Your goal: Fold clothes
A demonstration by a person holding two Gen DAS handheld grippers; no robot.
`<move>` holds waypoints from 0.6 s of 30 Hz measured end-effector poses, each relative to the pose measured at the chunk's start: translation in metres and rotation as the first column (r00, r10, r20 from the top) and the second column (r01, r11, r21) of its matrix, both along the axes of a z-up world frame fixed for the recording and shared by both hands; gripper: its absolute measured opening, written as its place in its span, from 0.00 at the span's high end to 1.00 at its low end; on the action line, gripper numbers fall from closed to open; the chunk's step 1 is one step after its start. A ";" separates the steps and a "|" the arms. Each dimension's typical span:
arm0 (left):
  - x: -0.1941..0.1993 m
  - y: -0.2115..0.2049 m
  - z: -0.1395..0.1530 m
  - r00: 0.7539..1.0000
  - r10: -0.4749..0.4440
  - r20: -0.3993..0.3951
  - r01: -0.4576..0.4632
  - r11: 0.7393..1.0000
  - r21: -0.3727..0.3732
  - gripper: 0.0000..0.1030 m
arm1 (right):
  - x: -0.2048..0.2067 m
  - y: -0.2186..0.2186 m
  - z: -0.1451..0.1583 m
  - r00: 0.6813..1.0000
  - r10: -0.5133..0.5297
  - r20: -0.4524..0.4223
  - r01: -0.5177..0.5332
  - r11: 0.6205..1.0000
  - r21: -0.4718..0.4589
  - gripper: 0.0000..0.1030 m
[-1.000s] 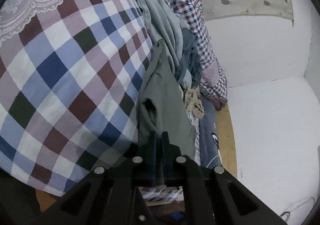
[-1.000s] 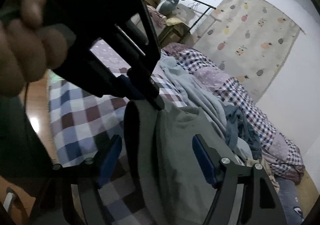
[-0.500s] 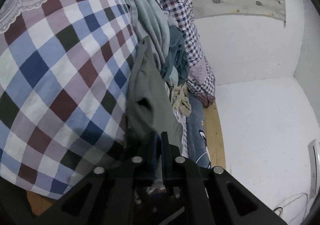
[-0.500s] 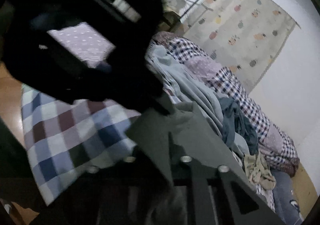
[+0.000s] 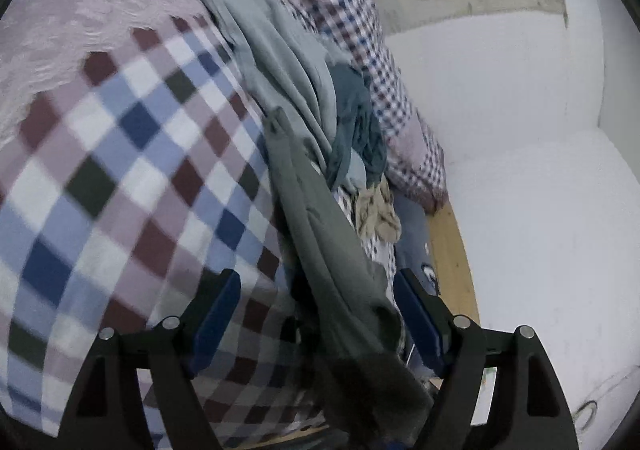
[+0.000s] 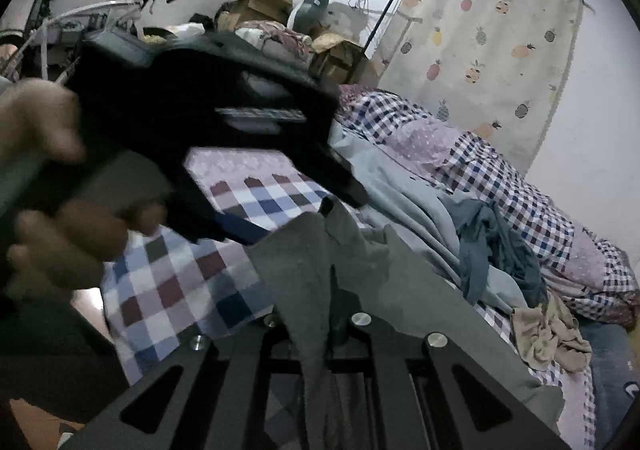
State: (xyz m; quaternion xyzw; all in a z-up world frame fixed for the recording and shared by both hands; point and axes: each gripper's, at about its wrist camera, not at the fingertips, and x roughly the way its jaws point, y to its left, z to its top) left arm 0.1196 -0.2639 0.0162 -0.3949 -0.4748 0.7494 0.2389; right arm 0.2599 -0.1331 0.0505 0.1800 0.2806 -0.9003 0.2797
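here the right gripper (image 6: pixel 334 324) pinches the limp grey-green garment (image 6: pixel 400 290); left gripper (image 5: pixel 316 314) spread wide.

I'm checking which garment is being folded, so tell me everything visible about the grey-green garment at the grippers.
The grey-green garment looks like soft, matte knit cloth, crumpled and not folded. The right gripper is shut on a bunch of it. In the left wrist view it drapes as a long strip between the open fingers of the left gripper, over the checked blanket.

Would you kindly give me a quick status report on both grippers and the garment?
Left gripper open, jaws wide around the grey-green garment. Right gripper shut on it. Unfolded clothes pile beside it on the checked bedspread.
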 end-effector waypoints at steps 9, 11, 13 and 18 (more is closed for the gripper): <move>-0.054 0.017 -0.004 0.994 -0.106 0.017 0.106 0.992 -0.072 0.21 | 0.024 0.008 0.014 0.997 0.079 0.020 -0.078 0.997 -0.028 0.97; -0.068 0.022 -0.009 0.992 -0.118 0.037 0.121 0.988 -0.095 0.21 | 0.028 0.012 0.019 0.996 0.088 0.022 -0.087 0.995 -0.041 0.97; -0.081 0.028 -0.012 0.990 -0.133 0.047 0.138 0.984 -0.117 0.22 | 0.031 0.015 0.023 0.995 0.097 0.019 -0.096 0.994 -0.052 0.97; -0.108 0.030 -0.018 0.987 -0.144 0.072 0.152 0.979 -0.136 0.54 | 0.047 0.023 0.034 0.993 0.121 0.019 -0.119 0.990 -0.074 0.97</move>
